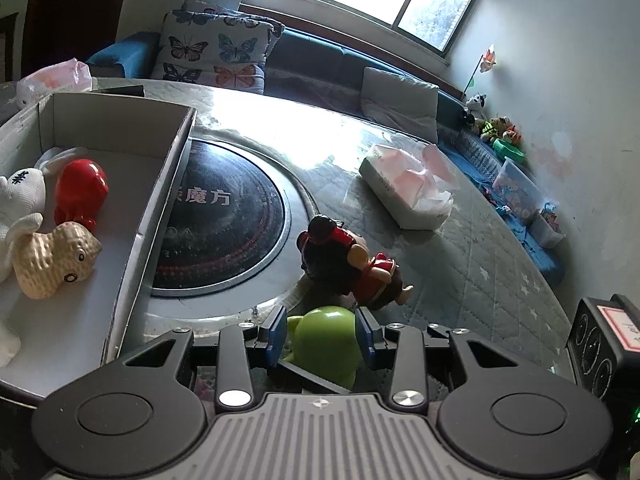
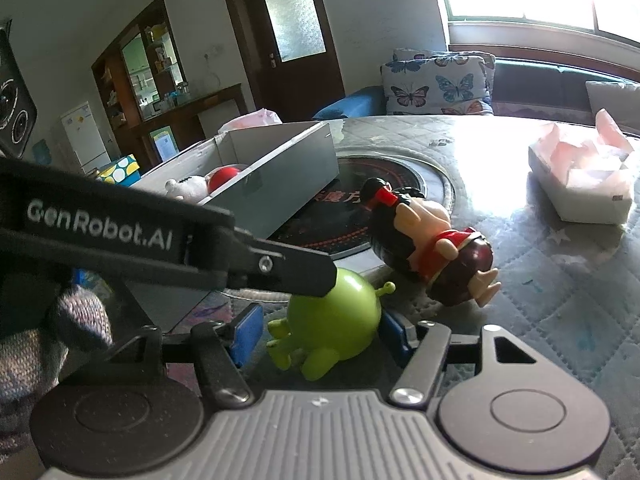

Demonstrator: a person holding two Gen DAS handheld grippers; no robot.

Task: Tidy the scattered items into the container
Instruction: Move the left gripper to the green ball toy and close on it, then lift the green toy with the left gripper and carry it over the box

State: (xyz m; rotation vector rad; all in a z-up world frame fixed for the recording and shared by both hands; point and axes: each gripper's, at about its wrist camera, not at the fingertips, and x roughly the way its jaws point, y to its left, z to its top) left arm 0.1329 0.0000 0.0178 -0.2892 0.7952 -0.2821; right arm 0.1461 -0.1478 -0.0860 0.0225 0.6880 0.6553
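Note:
A green alien toy point(image 1: 324, 344) lies low over the table's quilted cover, just in front of both cameras. My left gripper point(image 1: 322, 322) is shut on it, blue pads pressed to its two sides. One black finger of the left gripper point(image 2: 280, 268) crosses the right wrist view and rests on the green toy point(image 2: 336, 312). My right gripper point(image 2: 322, 330) brackets the same toy, one pad at its head and one at its feet. A doll in red with black hair point(image 1: 352, 264) point(image 2: 424, 236) lies on its side just beyond. The grey box point(image 1: 168, 184) point(image 2: 280, 184) stands to the left.
In the box lie a red toy point(image 1: 82, 190), a peanut-shaped toy point(image 1: 52, 256) and a white knitted toy point(image 1: 20, 196). A round black hob plate point(image 1: 224, 224) is set into the table. A tissue pack point(image 1: 408, 188) point(image 2: 580, 184) sits far right. A gloved hand point(image 2: 72, 320) shows at the left.

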